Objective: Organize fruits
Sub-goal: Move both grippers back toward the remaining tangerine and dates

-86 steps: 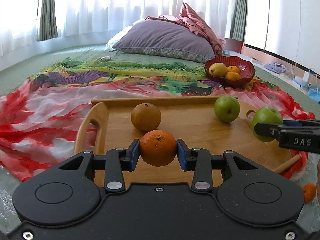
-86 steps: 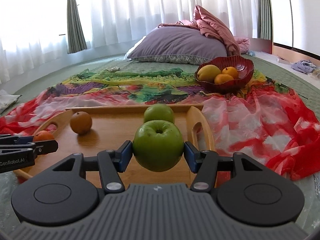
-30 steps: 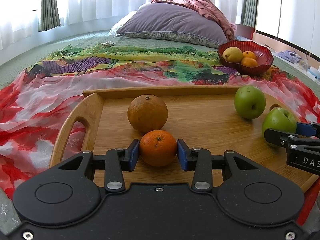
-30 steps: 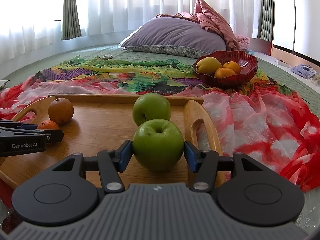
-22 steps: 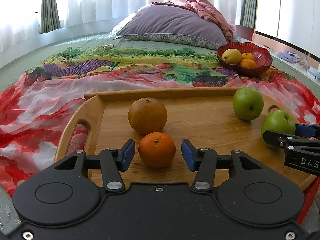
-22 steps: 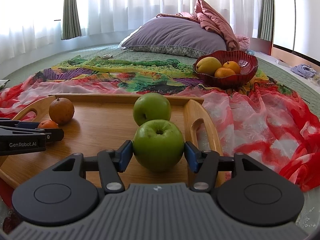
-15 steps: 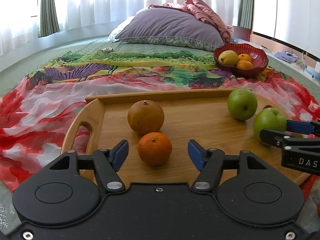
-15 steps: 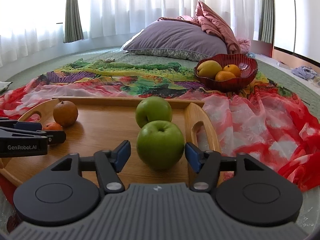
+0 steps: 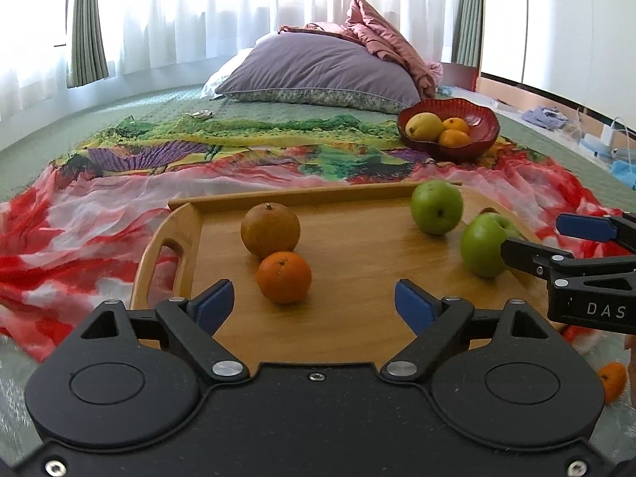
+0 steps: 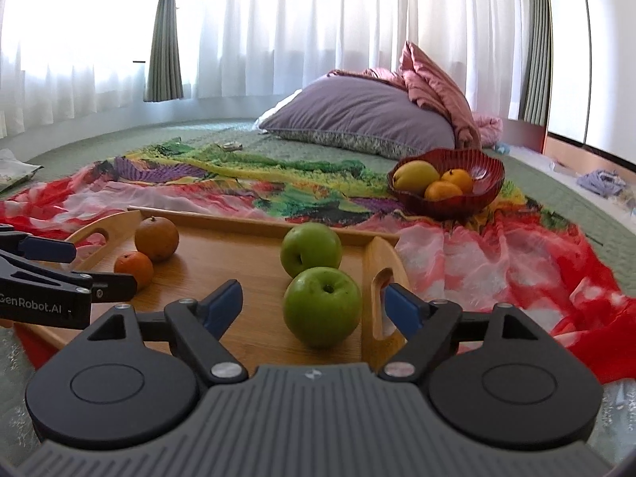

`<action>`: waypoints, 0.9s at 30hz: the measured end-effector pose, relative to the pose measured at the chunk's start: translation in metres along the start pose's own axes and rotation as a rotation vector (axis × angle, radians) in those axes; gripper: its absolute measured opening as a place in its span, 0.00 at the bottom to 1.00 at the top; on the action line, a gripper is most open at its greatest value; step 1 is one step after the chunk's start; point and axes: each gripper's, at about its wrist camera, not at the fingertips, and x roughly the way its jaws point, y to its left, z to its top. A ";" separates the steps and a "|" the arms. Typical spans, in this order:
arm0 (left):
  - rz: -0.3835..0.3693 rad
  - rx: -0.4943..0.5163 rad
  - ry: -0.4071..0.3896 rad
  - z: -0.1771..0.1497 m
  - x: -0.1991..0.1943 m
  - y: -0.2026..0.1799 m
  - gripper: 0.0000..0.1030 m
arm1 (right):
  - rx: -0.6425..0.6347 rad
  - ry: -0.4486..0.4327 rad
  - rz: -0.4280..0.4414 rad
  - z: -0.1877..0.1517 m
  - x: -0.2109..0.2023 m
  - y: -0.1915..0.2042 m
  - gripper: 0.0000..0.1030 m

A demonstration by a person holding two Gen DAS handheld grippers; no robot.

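Fruits are sitting on the wooden tray (image 9: 357, 266): an orange (image 9: 283, 277) lying free ahead of the left gripper (image 9: 314, 304), a green apple (image 10: 322, 307) resting between the right gripper (image 10: 314, 304) fingers untouched; both grippers are gaping wide.

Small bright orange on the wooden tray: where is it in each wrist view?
Left wrist: small bright orange centre, just ahead of the open left gripper, in front of the brownish round fruit.
Right wrist: far left, behind the left gripper's finger.
Shared landmark: red fruit bowl.
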 end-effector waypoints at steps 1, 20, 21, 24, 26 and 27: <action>-0.004 -0.002 0.000 -0.002 -0.003 -0.001 0.86 | -0.004 -0.006 0.002 0.000 -0.004 0.000 0.86; -0.041 -0.010 -0.046 -0.039 -0.060 -0.017 0.94 | -0.069 -0.048 0.004 -0.039 -0.068 0.002 0.92; -0.044 -0.007 -0.046 -0.042 -0.062 -0.018 0.94 | -0.071 -0.046 0.005 -0.042 -0.070 0.003 0.93; -0.050 0.001 -0.046 -0.049 -0.067 -0.021 0.94 | -0.076 -0.039 0.000 -0.052 -0.075 0.002 0.97; -0.051 0.006 -0.047 -0.053 -0.070 -0.023 0.94 | -0.075 -0.034 -0.003 -0.059 -0.079 0.002 0.98; -0.050 0.008 -0.047 -0.056 -0.071 -0.024 0.95 | -0.073 -0.031 -0.003 -0.062 -0.081 0.001 0.98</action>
